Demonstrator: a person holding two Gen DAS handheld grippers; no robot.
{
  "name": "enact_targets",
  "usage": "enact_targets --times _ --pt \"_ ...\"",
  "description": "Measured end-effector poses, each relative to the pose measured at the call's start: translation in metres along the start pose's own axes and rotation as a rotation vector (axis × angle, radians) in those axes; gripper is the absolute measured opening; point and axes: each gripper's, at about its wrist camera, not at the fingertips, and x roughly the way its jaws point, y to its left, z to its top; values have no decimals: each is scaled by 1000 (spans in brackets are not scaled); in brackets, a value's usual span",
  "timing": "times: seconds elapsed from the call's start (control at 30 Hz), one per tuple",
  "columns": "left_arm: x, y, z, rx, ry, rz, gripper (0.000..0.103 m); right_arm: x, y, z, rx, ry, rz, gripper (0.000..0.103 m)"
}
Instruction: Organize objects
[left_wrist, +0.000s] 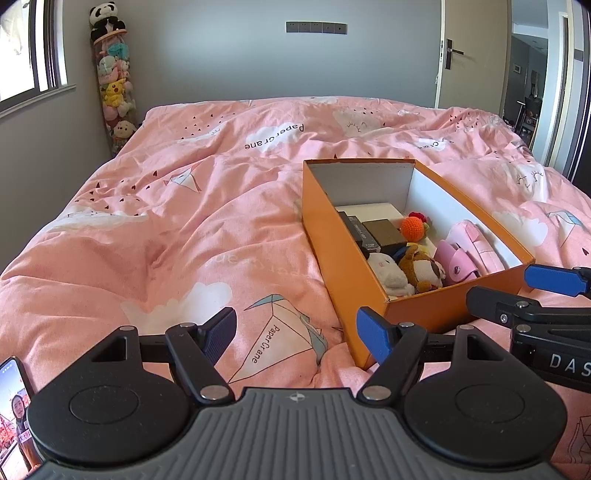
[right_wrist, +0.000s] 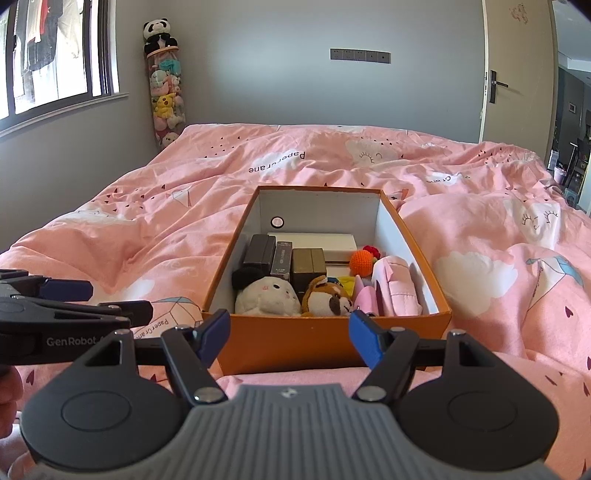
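Bedroom: pink quilt (right_wrist: 480, 229) printed with clouds and paper cranes covers the bed, grey wall beyond, door at 2 o'clock.
Left gripper (left_wrist: 295, 328): nearest in its own view, hovering over bare quilt at 6 o'clock, jaws spread wide with nothing between them.
Right gripper (right_wrist: 288, 332): low at 6 o'clock, jaws released and empty, its fingertips just short of the near wall of the orange box (right_wrist: 332, 347).
Box contents, near end: white plush (right_wrist: 267, 299) at the left, brown plush (right_wrist: 325, 301) beside it, pink pouch (right_wrist: 397, 288) toward the right wall.
Box contents, far end: dark small boxes (right_wrist: 280, 258) standing in a row, flat white case (right_wrist: 314, 242) behind them, orange crochet ball (right_wrist: 360, 262) at about 1 o'clock of the brown plush.
Loose items: none visible on the quilt around the box (a phone (left_wrist: 14, 406) shows at the left view's 8 o'clock edge, propped, likely not part of the sort).
Step in hand: packing looks essentially done; both tools idle.
Next move: probably a final tidy or retreat; any reach in needs the right gripper to clear the near wall first.
Far background: tall tube of soft toys (right_wrist: 166, 92) at 11 o'clock, topped by a panda.
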Motion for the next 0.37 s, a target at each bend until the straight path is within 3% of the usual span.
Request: enact_targets --times 0.37 --pt "1 1 0 -2 12 -2 87 3 3 -1 -15 10 7 73"
